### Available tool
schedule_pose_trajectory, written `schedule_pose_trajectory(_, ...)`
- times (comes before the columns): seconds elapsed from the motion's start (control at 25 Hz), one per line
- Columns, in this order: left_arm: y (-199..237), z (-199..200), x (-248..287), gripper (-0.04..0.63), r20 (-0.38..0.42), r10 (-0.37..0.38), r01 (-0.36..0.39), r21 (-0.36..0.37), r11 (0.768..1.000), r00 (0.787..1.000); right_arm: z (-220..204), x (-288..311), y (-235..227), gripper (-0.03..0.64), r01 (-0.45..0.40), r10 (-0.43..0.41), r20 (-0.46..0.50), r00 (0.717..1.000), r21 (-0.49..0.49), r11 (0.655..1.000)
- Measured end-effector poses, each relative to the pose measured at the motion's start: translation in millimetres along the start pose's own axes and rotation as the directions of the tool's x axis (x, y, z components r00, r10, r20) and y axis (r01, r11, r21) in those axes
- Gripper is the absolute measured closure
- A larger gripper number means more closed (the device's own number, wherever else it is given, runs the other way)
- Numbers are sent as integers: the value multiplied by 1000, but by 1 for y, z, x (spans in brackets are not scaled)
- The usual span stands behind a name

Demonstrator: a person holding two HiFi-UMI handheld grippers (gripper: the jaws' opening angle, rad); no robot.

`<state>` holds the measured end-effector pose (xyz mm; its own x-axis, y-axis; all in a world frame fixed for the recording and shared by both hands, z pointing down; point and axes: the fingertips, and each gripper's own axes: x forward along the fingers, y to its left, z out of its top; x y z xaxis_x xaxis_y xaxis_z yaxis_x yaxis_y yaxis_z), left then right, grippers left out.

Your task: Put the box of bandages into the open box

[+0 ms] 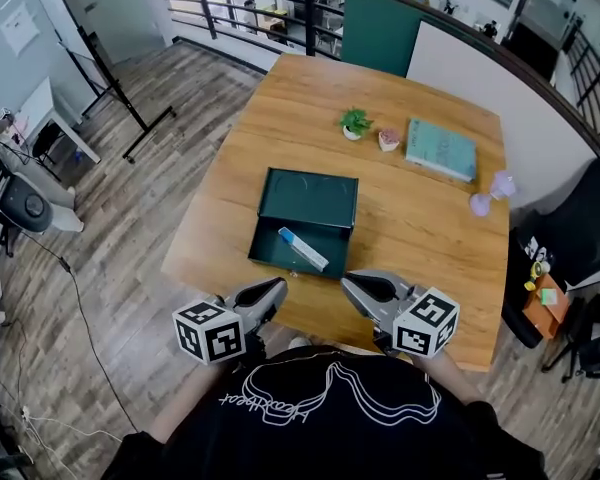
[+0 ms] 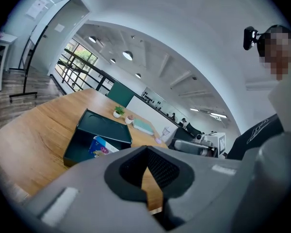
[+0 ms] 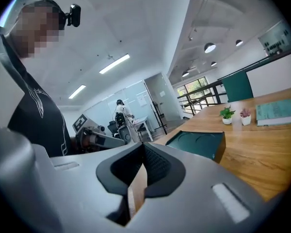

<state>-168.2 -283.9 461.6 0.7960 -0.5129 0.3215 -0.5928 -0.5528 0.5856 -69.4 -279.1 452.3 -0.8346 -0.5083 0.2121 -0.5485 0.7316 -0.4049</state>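
The open dark green box (image 1: 325, 238) lies on the wooden table with its lid (image 1: 310, 196) folded back. The white and blue box of bandages (image 1: 302, 249) rests inside its base, as the left gripper view confirms for the bandage box (image 2: 101, 146) and the open box (image 2: 105, 128). My left gripper (image 1: 280, 287) hovers at the table's near edge, just below the box's near left corner, shut and empty. My right gripper (image 1: 348, 284) sits beside it to the right, also shut on nothing. The right gripper view shows the open box (image 3: 199, 143) from its side.
A teal book (image 1: 441, 149), two small potted plants (image 1: 355, 123) (image 1: 388, 139) and a purple hourglass-shaped thing (image 1: 489, 194) stand at the far right of the table (image 1: 420, 238). A black chair (image 1: 580, 230) stands right of it, and a railing (image 1: 250, 8) runs behind.
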Motion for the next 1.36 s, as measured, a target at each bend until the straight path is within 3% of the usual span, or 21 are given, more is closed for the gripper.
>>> schedule_pose_trajectory(0.16, -13, 4, -1, 595, 17, -27, 27, 24, 999, 999, 6, -3, 11, 594, -41, 39, 45, 998, 59, 997)
schedule_pose_trajectory(0.32, -25, 2, 4, 595, 16, -50, 49, 47, 998, 999, -7, -10, 9, 594, -16, 15, 17, 1000, 48, 999)
schedule_pose_trajectory(0.6, -34, -8, 15, 595, -11, -60, 60, 55, 997, 998, -9, -26, -4, 594, 40, -44, 52, 998, 84, 996)
schedule_pose_trajectory(1.36, -67, -11, 31, 595, -40, -37, 41, 102, 994, 998, 3, -61, 8, 594, 11, -15, 103, 995, 44, 999)
